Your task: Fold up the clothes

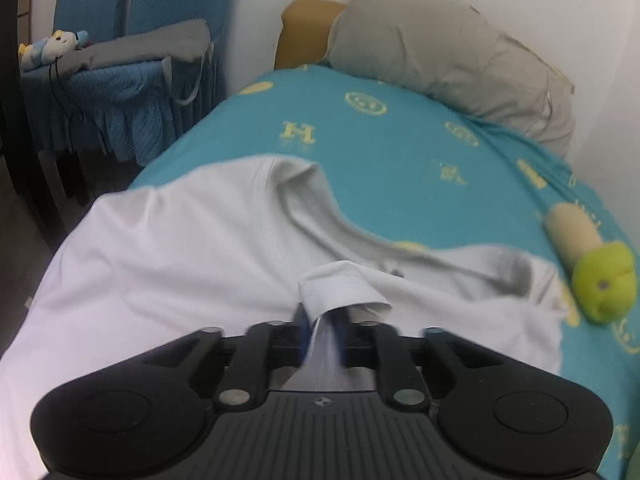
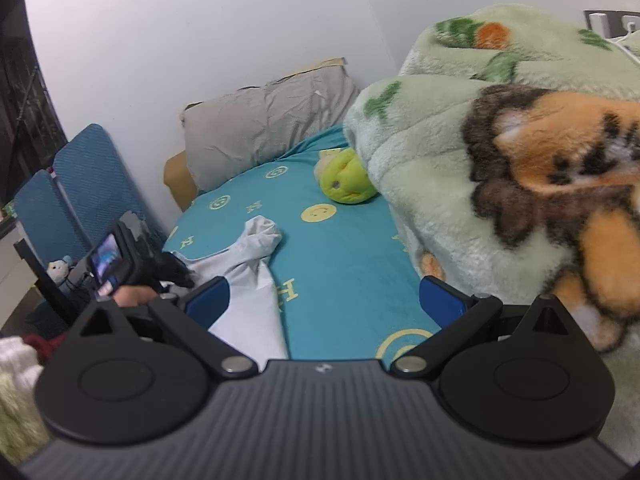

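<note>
A white shirt (image 1: 180,248) lies spread on the teal bed sheet (image 1: 400,148). My left gripper (image 1: 320,320) is shut on a hemmed edge of the shirt, which bunches up between its blue pads. In the right wrist view the shirt (image 2: 252,264) shows at the left, rumpled, with the left gripper (image 2: 176,272) at its left edge. My right gripper (image 2: 324,300) is open and empty above the sheet (image 2: 344,256), to the right of the shirt, its blue pads (image 2: 440,300) wide apart.
A grey pillow (image 1: 448,56) lies at the head of the bed. A green plush toy (image 2: 346,180) lies on the sheet by a thick green fleece blanket (image 2: 460,152) with a tiger print at the right. A blue-covered chair (image 1: 132,80) stands left of the bed.
</note>
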Demonstrator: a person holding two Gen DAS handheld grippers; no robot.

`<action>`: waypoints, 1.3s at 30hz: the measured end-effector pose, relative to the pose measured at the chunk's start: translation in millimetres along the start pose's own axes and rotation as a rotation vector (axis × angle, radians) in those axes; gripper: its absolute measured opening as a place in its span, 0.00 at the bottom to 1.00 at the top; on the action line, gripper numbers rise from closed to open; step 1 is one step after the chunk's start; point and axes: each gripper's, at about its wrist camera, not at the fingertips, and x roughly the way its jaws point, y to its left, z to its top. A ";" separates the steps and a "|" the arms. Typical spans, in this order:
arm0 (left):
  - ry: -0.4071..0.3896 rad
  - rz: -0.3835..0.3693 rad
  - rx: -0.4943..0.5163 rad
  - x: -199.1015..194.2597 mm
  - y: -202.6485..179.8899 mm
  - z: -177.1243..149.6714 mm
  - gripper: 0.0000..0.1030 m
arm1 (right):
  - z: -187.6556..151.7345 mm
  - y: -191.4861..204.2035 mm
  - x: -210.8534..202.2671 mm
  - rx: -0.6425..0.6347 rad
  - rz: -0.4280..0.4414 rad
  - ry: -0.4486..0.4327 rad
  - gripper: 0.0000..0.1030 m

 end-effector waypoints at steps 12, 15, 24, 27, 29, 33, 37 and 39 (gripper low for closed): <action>-0.055 -0.180 0.083 -177.7 12.2 -53.3 0.76 | 1.0 13.7 -6.8 -0.065 0.132 0.012 1.00; -0.027 -0.263 0.024 -239.1 24.3 -98.5 0.76 | 4.6 15.2 -21.4 -0.055 0.180 0.008 1.00; 0.083 -0.450 -0.040 -346.1 55.0 -235.9 0.73 | 12.5 28.0 -90.4 -0.101 0.212 -0.007 1.00; 0.124 -0.516 -0.040 -354.0 50.2 -261.9 0.73 | 16.0 28.9 -117.7 -0.110 0.176 -0.011 1.00; 0.160 -0.568 -0.050 -354.7 44.8 -274.2 0.71 | 16.7 25.3 -132.1 -0.092 0.165 -0.014 1.00; 0.225 -0.632 -0.088 -345.4 29.1 -284.4 0.68 | 5.7 7.3 -154.8 -0.036 0.128 -0.034 1.00; 0.282 -0.660 -0.119 -330.1 10.8 -285.3 0.57 | -1.3 -5.2 -155.1 0.018 0.099 -0.028 1.00; 0.304 -0.638 -0.123 -318.5 3.3 -283.8 0.54 | -0.5 -8.1 -148.5 0.025 0.101 -0.033 1.00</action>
